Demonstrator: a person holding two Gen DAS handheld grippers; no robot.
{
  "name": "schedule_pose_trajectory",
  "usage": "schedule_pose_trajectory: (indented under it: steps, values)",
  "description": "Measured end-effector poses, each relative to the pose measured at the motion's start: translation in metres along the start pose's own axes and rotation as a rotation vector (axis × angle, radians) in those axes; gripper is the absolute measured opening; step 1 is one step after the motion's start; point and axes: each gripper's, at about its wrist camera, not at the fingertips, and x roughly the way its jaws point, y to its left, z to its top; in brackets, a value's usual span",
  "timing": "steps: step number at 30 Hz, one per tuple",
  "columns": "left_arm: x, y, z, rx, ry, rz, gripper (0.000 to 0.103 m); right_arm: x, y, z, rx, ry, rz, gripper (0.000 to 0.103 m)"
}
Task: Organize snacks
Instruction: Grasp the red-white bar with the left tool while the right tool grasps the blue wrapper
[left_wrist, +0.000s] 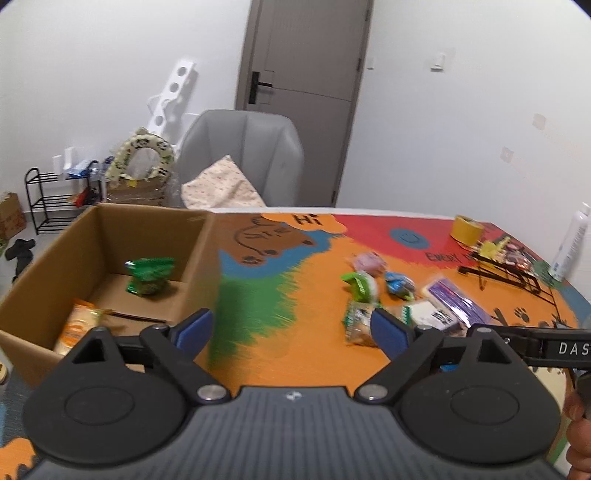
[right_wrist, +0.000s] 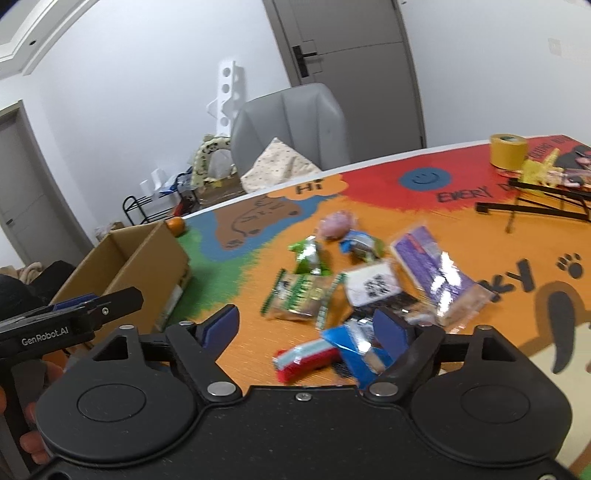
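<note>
A divided cardboard box (left_wrist: 110, 236) stands at the table's left edge; it also shows in the right wrist view (right_wrist: 147, 258). Inside lie a green packet (left_wrist: 147, 275) and an orange packet (left_wrist: 75, 326). Several snack packets lie on the colourful mat: a green one (right_wrist: 308, 258), a pink one (right_wrist: 336, 223), a purple one (right_wrist: 436, 275), a green-edged clear one (right_wrist: 299, 297), a red one (right_wrist: 306, 358) and a blue one (right_wrist: 354, 350). My left gripper (left_wrist: 291, 328) is open and empty above the mat beside the box. My right gripper (right_wrist: 306, 326) is open, above the near packets.
A yellow tape roll (right_wrist: 508, 149), a black wire rack (right_wrist: 532, 203) and a white spray bottle (left_wrist: 570, 240) stand at the table's far right. A grey chair (left_wrist: 243, 155) is behind the table. An orange fruit (right_wrist: 176, 225) sits behind the box.
</note>
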Motion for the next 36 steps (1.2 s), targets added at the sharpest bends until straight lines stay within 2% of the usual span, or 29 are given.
schedule_pose_trajectory:
  steps: [3, 11, 26, 30, 32, 33, 36]
  values:
    - [0.005, -0.012, -0.003, 0.024, 0.006, -0.014, 0.092, -0.003, -0.011, -0.004, 0.016, 0.003, -0.006, 0.091]
    - [0.024, -0.036, -0.012, 0.072, 0.046, -0.057, 0.092, 0.001, -0.032, -0.016, 0.036, 0.023, -0.026, 0.089]
    - [0.057, -0.057, -0.027, 0.118, 0.131, -0.102, 0.090, 0.043, -0.044, -0.027, 0.072, 0.121, -0.003, 0.053]
    - [0.064, -0.060, -0.029, 0.118, 0.148, -0.105, 0.089, 0.045, -0.047, -0.027, 0.073, 0.115, 0.007, 0.040]
    - [0.068, -0.063, -0.029, 0.123, 0.154, -0.109, 0.089, 0.044, -0.050, -0.027, 0.087, 0.113, 0.022, 0.037]
    - [0.070, -0.065, -0.029, 0.128, 0.157, -0.112, 0.089, 0.043, -0.051, -0.027, 0.092, 0.109, 0.032, 0.028]
    - [0.076, -0.073, -0.031, 0.140, 0.167, -0.123, 0.089, 0.039, -0.054, -0.027, 0.097, 0.108, 0.040, 0.024]
